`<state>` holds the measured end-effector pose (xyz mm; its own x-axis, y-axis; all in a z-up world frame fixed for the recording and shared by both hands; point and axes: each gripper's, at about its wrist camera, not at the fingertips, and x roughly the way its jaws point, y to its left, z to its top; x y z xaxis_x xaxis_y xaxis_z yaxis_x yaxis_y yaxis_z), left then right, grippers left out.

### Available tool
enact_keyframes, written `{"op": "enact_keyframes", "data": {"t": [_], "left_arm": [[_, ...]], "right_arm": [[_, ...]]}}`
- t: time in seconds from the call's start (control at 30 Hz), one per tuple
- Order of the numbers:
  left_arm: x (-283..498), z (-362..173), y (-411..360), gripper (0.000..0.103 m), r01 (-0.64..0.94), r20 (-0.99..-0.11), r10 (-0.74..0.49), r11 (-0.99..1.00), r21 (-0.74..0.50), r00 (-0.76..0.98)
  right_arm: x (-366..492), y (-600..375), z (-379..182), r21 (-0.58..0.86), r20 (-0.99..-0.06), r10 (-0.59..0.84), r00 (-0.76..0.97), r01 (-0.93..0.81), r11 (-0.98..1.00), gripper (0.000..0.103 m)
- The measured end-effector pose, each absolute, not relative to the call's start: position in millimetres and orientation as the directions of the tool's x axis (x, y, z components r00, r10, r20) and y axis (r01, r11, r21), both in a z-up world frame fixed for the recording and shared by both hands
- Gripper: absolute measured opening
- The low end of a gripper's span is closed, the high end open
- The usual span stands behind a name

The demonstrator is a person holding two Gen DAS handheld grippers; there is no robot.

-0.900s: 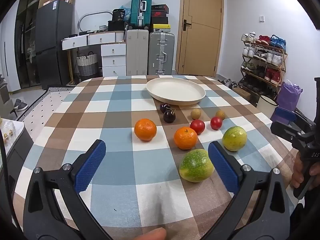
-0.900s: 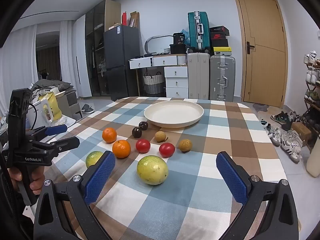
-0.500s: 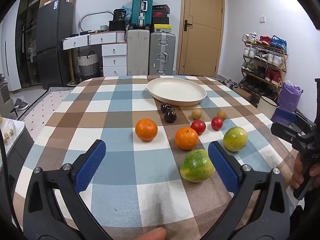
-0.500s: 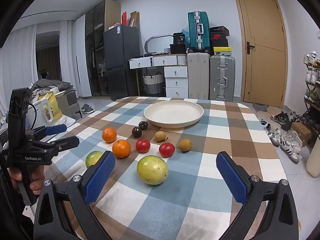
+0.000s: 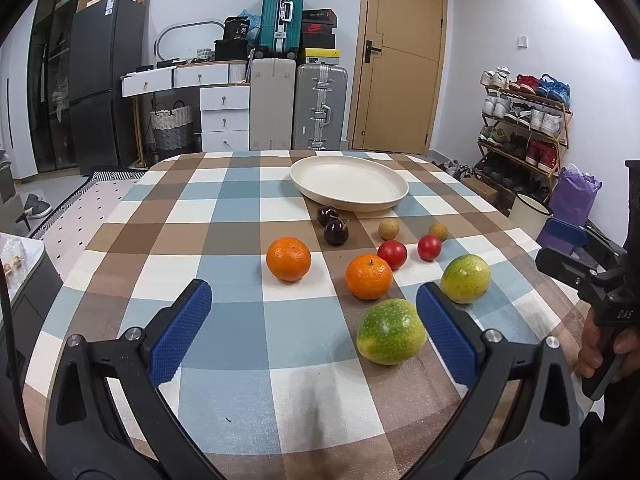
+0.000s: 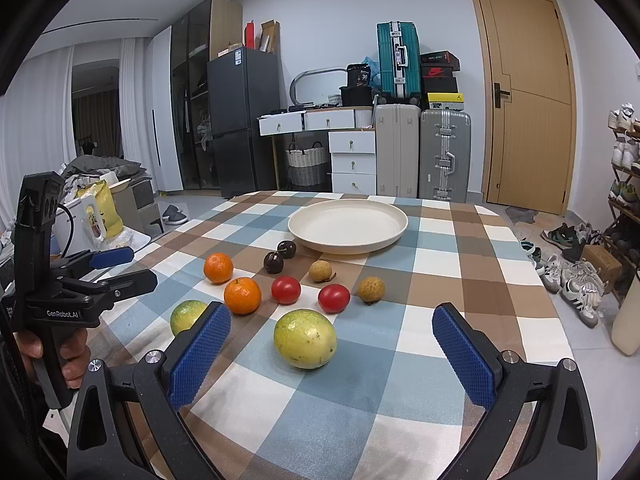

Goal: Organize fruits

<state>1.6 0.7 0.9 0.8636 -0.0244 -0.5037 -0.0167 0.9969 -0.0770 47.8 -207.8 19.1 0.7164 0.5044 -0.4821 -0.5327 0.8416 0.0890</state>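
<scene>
Claws both spread wide, empty, above checked bench [image 5: 240, 208].
Left claw [image 5: 314, 326] beside nearest green fruit [image 5: 391, 331]; right claw [image 6: 332, 354] frames yellow-green fruit [image 6: 305, 339]. Oranges, tomatoes, dark plums and longans lie loose before empty cream plate [image 6: 347, 222].

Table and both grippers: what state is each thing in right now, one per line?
left gripper: open, holding nothing
right gripper: open, holding nothing
plate: upright, nothing in it
two oranges: loose on the tablecloth
two red tomatoes: on the tablecloth, apart
two green fruits: whole, on the tablecloth
door: shut
</scene>
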Motion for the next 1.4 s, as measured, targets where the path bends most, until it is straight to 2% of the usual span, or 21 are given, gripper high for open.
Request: {"op": "enact_keyframes", "data": {"t": [1.4], "left_arm": [[0.4,-2.5,-6.5,0.102,-0.006,-0.510,-0.018,0.999,-0.046,0.860]], "right_arm": [[49.6,-206.5,15.3,0.088,-0.494,0.501,0.710,-0.533,0.842,0.103]]}}
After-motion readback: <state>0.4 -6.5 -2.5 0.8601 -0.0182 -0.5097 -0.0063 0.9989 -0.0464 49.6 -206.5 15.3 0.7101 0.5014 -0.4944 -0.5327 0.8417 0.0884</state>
